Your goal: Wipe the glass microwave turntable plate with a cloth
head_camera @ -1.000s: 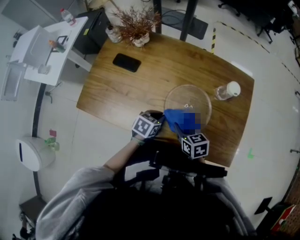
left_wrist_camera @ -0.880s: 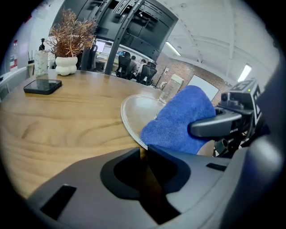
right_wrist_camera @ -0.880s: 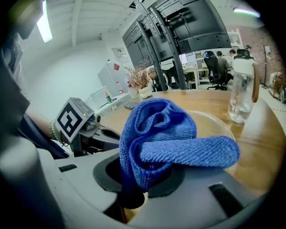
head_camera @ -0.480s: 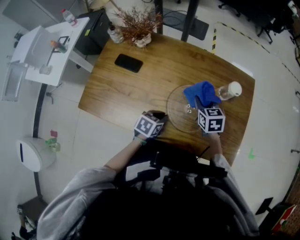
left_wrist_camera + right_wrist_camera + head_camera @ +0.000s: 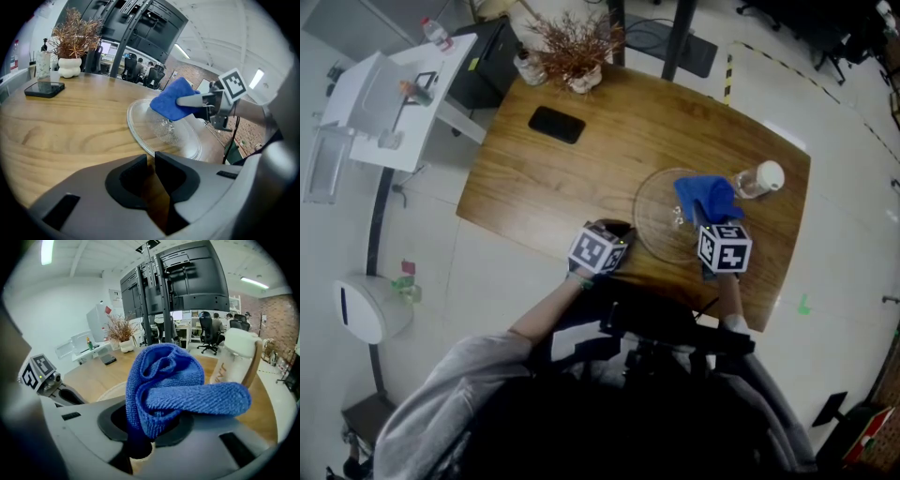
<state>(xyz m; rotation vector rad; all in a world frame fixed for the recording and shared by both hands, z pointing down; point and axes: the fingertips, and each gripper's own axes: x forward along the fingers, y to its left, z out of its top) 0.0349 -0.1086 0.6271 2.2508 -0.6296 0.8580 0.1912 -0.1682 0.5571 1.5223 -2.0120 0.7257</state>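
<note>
The clear glass turntable plate (image 5: 661,220) lies on the wooden table (image 5: 581,178), right of middle. My left gripper (image 5: 616,237) is at the plate's near left rim; in the left gripper view its jaws (image 5: 151,157) are shut, and the rim (image 5: 136,136) runs in between their tips. My right gripper (image 5: 713,228) is shut on a bunched blue cloth (image 5: 705,197), which rests over the right part of the plate. In the right gripper view the cloth (image 5: 173,385) fills the jaws (image 5: 149,430) and hides the pads. The cloth (image 5: 171,101) also shows above the plate in the left gripper view.
A white-capped bottle (image 5: 757,181) stands just right of the plate, close to the cloth. A black phone (image 5: 557,125) lies at the far left of the table, with a dried plant in a white pot (image 5: 577,56) behind it. The table's near edge runs under both grippers.
My right gripper carried the cloth from the plate's near left edge across to its right side, then drew back slightly towards me. The left gripper has stayed in place.
</note>
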